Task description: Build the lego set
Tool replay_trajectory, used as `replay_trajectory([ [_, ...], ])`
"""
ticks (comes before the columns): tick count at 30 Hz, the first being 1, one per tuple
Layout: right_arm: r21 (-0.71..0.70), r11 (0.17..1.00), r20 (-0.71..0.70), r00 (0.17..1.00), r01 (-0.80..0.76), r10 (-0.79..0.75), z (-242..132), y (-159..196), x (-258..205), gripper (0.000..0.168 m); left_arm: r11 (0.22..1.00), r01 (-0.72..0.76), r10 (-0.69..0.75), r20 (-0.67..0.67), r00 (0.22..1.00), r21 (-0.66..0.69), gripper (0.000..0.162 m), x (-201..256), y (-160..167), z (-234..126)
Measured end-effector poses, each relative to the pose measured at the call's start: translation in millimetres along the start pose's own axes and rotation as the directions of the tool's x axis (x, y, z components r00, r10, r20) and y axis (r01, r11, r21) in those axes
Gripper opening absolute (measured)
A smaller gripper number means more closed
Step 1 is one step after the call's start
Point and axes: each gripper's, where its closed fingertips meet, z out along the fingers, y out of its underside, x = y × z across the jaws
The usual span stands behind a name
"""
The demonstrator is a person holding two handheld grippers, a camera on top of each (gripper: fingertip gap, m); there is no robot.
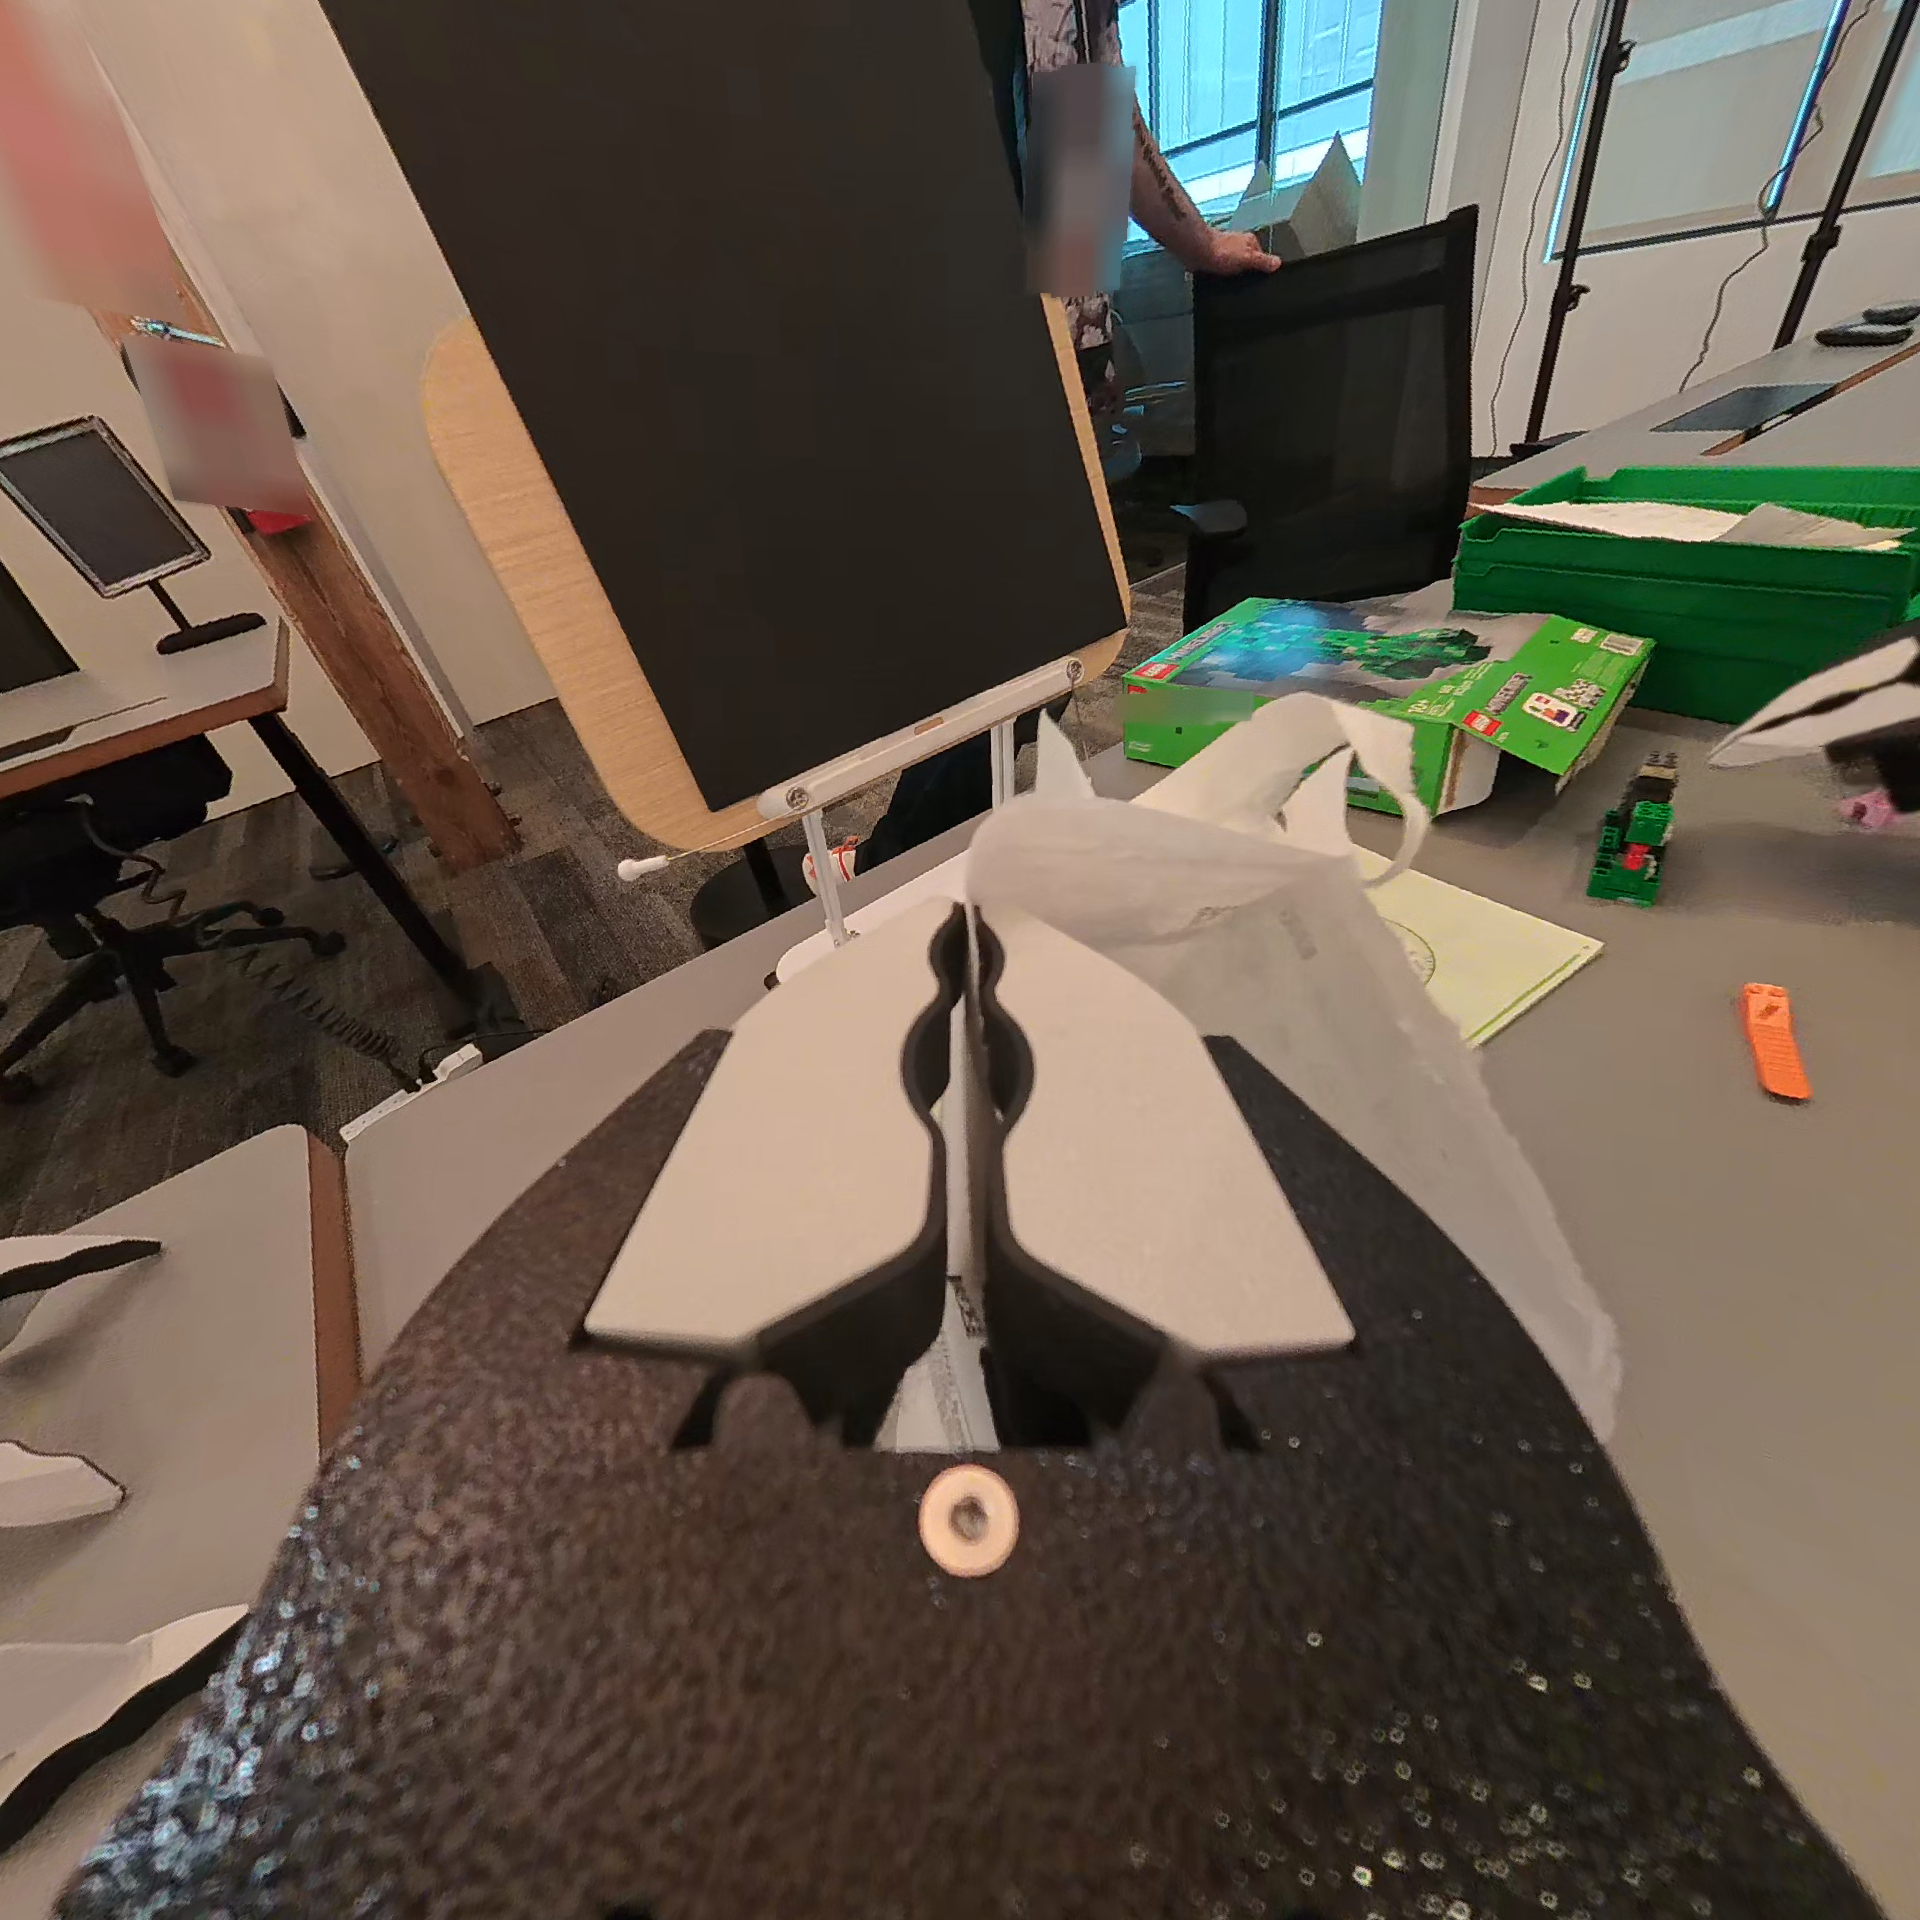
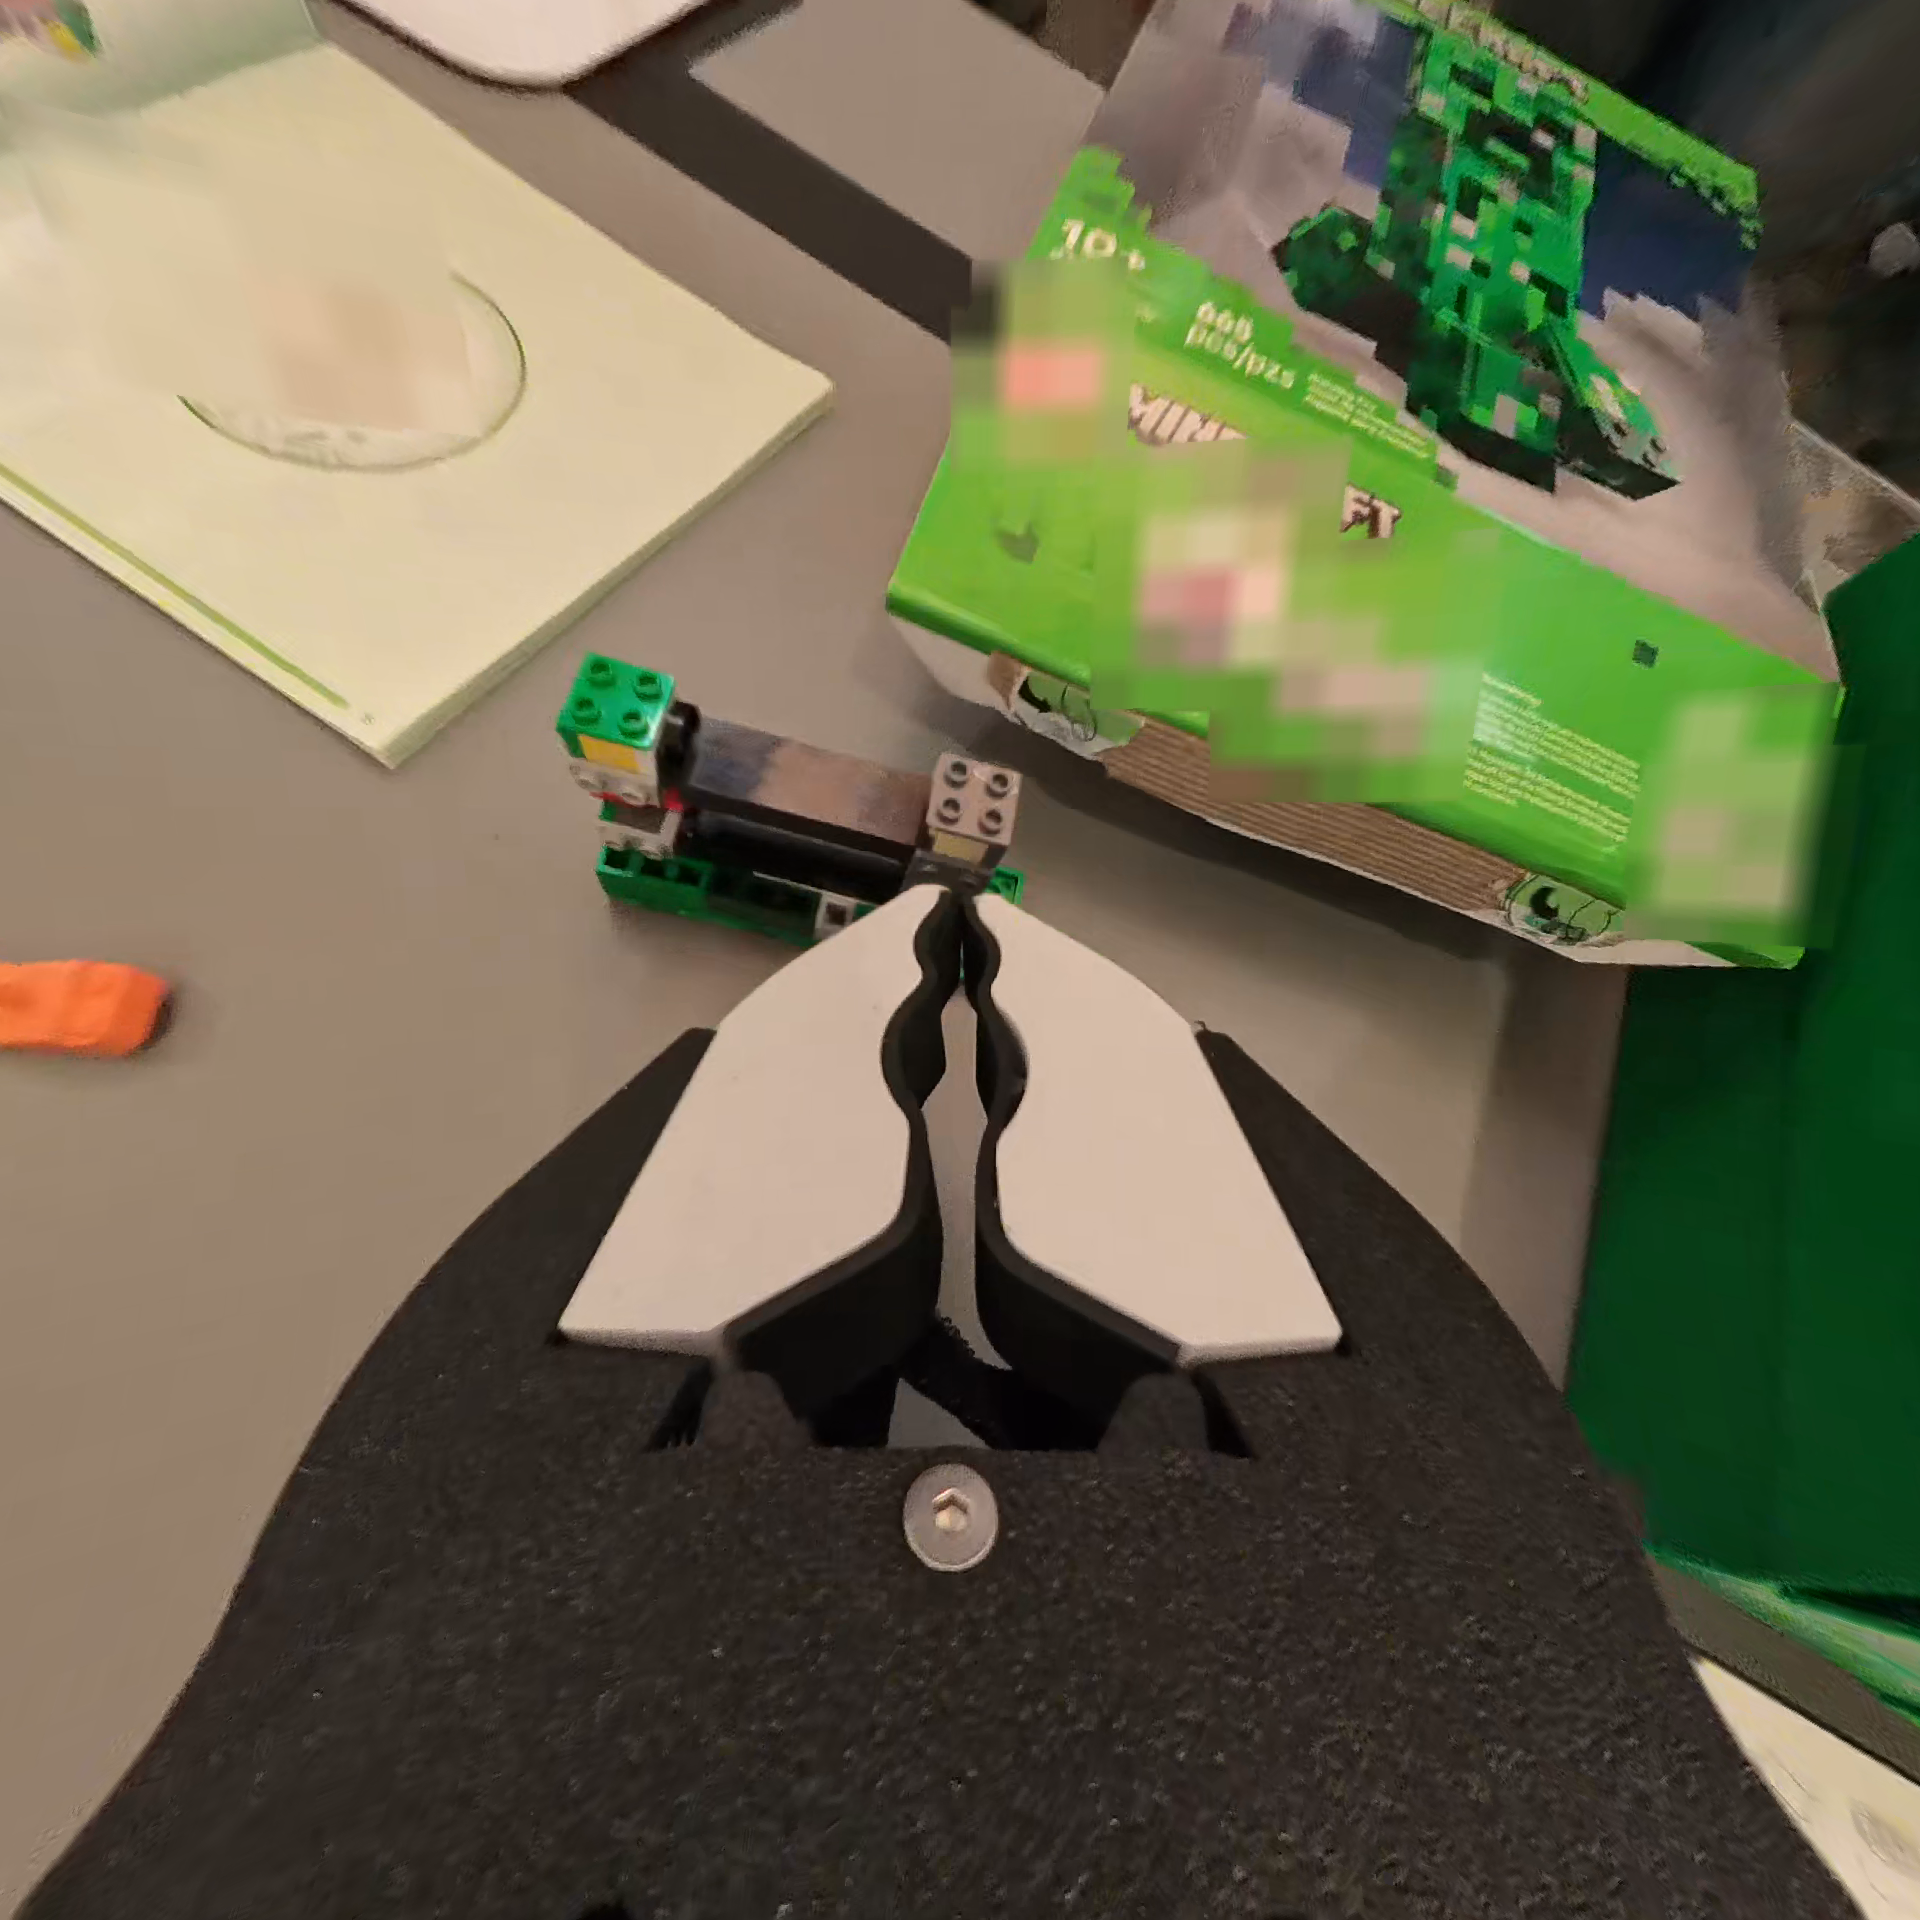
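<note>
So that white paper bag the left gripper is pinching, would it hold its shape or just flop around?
Probably flop. The white paper bag looks thin and half see-through, and its torn top curls over on itself. It seems very light: the left gripper holds it up by one edge. Its ragged edge suggests that it tears easily.

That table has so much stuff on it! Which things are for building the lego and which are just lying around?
For the build:
half-built lego model
white paper bag, pinched in the left gripper
instruction booklet
orange brick separator
lego box
right gripper

Just lying about:
green trays
black office chair
</note>
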Motion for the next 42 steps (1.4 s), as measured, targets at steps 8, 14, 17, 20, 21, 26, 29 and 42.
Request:
replay_trajectory([
  [8,-0.006,1.000,-0.043,0.999,-0.017,0.017,4,2,0,0.008,1.000,0.002,-0.002,-0.001,1.000,0.004,0.000,-1,-1,-2],
  [14,0.225,0.962,-0.183,0.963,-0.154,0.197,-8,-6,-8,0.026,1.000,0.007,-0.007,0.013,1.000,-0.001,0.000,-4,2,-2],
  [17,0.288,0.951,-0.289,0.936,-0.116,0.201,-11,-9,-10,0.028,1.000,0.007,-0.007,0.022,1.000,-0.006,0.000,-6,3,-2],
  [20,0.339,0.934,-0.326,0.917,-0.114,0.230,-11,-12,-8,0.027,1.000,0.011,-0.011,0.030,0.999,-0.007,0.000,-8,4,-3],
  [21,0.341,0.933,-0.332,0.914,-0.114,0.233,-12,-13,-8,0.027,1.000,0.013,-0.012,0.031,0.999,-0.007,0.000,-9,4,-3],
  [26,0.396,0.904,-0.294,0.911,-0.160,0.289,-18,-14,-5,0.027,1.000,0.017,-0.017,0.036,0.999,-0.006,0.000,-11,4,-4],
  [29,0.395,0.895,-0.249,0.914,-0.206,0.321,-17,-12,-5,0.026,1.000,0.019,-0.019,0.034,0.999,-0.008,0.000,-11,5,-4],
  [42,0.267,0.954,-0.273,0.939,-0.137,0.211,-1,-5,-3,0.023,0.999,0.009,-0.008,0.017,1.000,-0.032,0.000,-5,8,4],
])
